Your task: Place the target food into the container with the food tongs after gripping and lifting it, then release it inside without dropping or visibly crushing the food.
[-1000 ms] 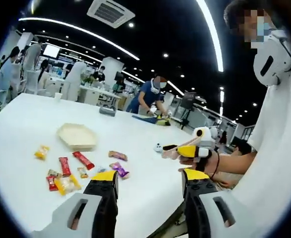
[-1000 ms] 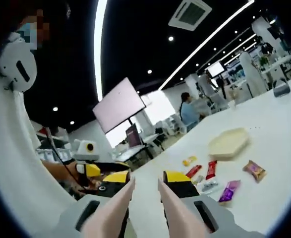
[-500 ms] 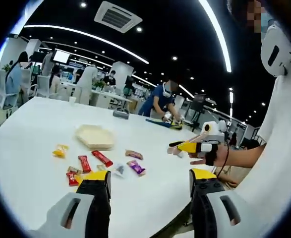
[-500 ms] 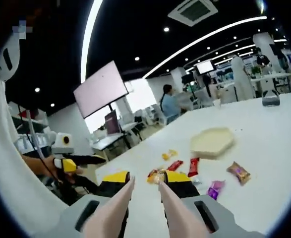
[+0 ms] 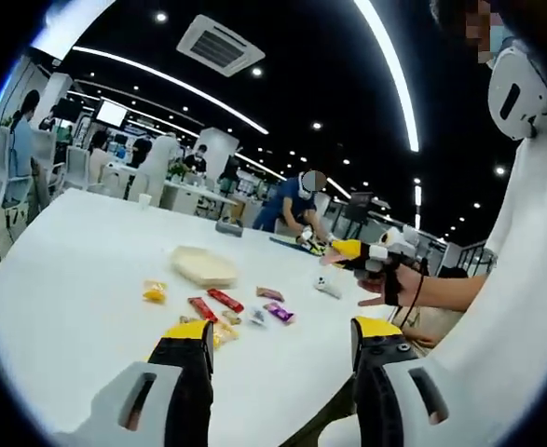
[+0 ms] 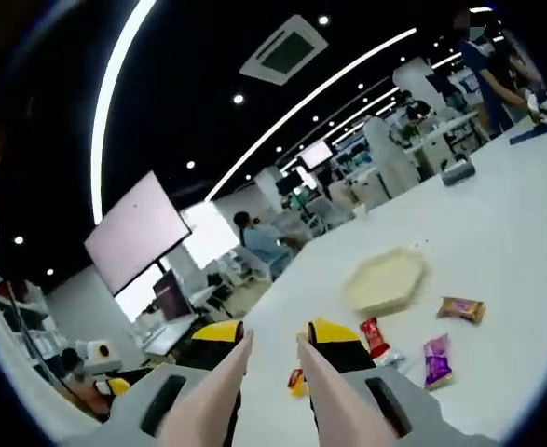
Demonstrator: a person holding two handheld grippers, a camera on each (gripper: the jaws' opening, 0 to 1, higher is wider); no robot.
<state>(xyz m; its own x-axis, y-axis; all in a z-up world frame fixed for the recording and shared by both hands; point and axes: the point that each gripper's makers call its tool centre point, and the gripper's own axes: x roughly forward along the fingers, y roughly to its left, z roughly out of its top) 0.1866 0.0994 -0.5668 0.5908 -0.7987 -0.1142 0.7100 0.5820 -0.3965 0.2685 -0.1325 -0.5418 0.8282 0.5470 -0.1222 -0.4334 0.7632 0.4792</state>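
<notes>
Tongs [image 6: 271, 372], two pale pink blades rising between the right gripper's [image 6: 271, 337] yellow-tipped jaws, stand narrowly parted above a white table [image 6: 515, 214] with nothing between them; their tips are cut off by the lower edge of the right gripper view. Whether the jaws are pressing the blades cannot be told. In the left gripper view, the left gripper [image 5: 280, 340] stands wide and holds nothing, hovering over the near part of the table.

Snack packets lie scattered well short of both tools: a purple packet [image 6: 436, 359], a brown packet [image 6: 462, 308] and a red packet [image 6: 373, 337], the last partly hidden behind the right gripper's jaw, with another small packet tucked almost out of sight between the jaws. Print on the wrappers is too small to read. Just beyond the packets sits the container [image 6: 383, 283], a shallow cream hexagonal tray with nothing visible in it.

Broad bare tabletop surrounds the cluster; its far edge is lined with desks and seated people. A gloved hand [image 5: 377, 272] carrying the other gripper reaches in from the right of the left gripper view, above the table's near corner.
</notes>
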